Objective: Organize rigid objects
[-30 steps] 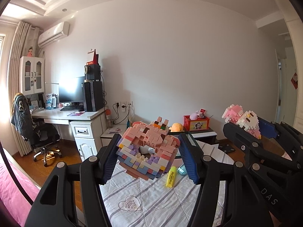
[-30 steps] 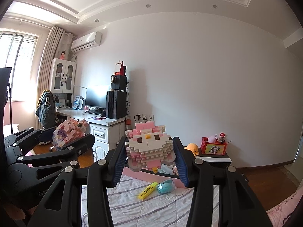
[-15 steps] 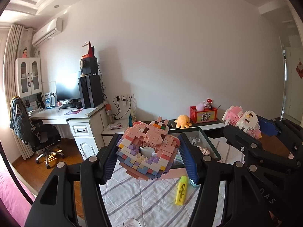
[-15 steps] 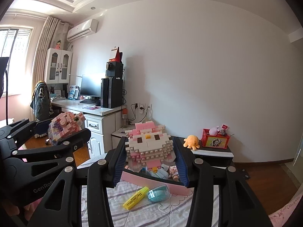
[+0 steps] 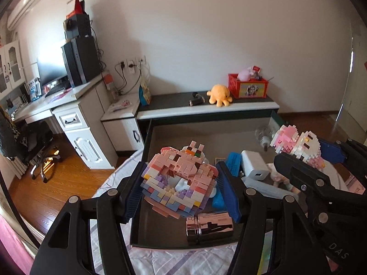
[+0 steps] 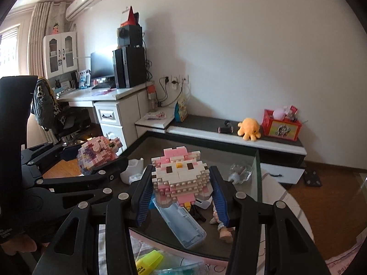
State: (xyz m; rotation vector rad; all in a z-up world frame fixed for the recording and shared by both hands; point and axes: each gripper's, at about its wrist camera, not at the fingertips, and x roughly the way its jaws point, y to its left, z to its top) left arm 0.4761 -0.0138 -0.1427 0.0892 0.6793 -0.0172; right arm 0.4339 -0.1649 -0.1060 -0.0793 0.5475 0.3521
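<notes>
Left claw (image 5: 181,183) pinching pastel brick model (image 5: 179,178), right claw (image 6: 181,191) pinching pink-white brick figure (image 6: 181,178), dark tray (image 5: 146,151) below

an orange plush octopus (image 5: 219,95) sits on the low dark-topped bench (image 5: 174,102), beside a red box (image 5: 247,87). a computer tower (image 5: 80,60) stands on the white desk (image 5: 66,100).
</notes>
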